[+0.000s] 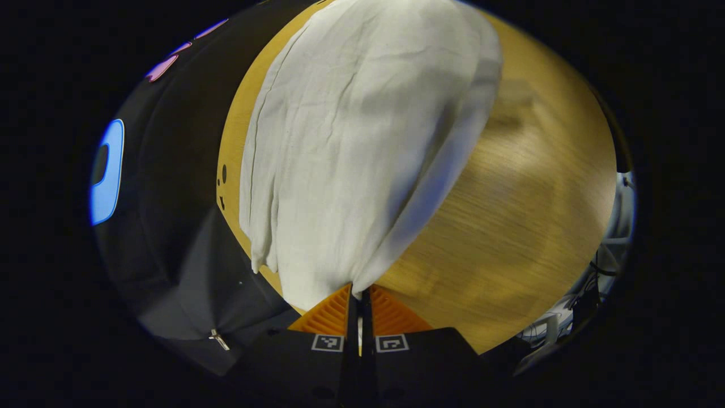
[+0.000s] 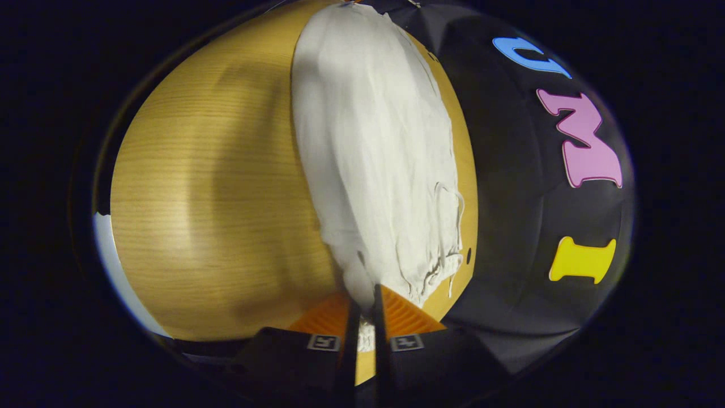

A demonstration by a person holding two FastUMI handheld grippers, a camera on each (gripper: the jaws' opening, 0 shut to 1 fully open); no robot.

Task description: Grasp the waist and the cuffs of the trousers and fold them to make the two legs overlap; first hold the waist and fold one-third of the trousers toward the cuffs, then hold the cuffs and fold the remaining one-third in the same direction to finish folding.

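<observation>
Running away from the left gripper (image 1: 359, 290) in the left gripper view, the trousers (image 1: 362, 147) spread as a broad pale sheet of thin, finely creased cloth over the bench (image 1: 527, 215); their near end narrows to a point pinched between the jaws, which are clamped together on it with almost no gap. That bench is a round-looking slab of light wood with fine straight grain, and the trousers lie toward its edge by the black cloth wall (image 1: 170, 187). Turning to the right gripper view, the right gripper (image 2: 363, 294) has its jaws pressed on a bunched end of the same trousers (image 2: 368, 147), with puckered fabric showing between them. A thin drawstring (image 2: 453, 226) trails loose along the trousers' side nearest the bench edge (image 2: 467, 170).
</observation>
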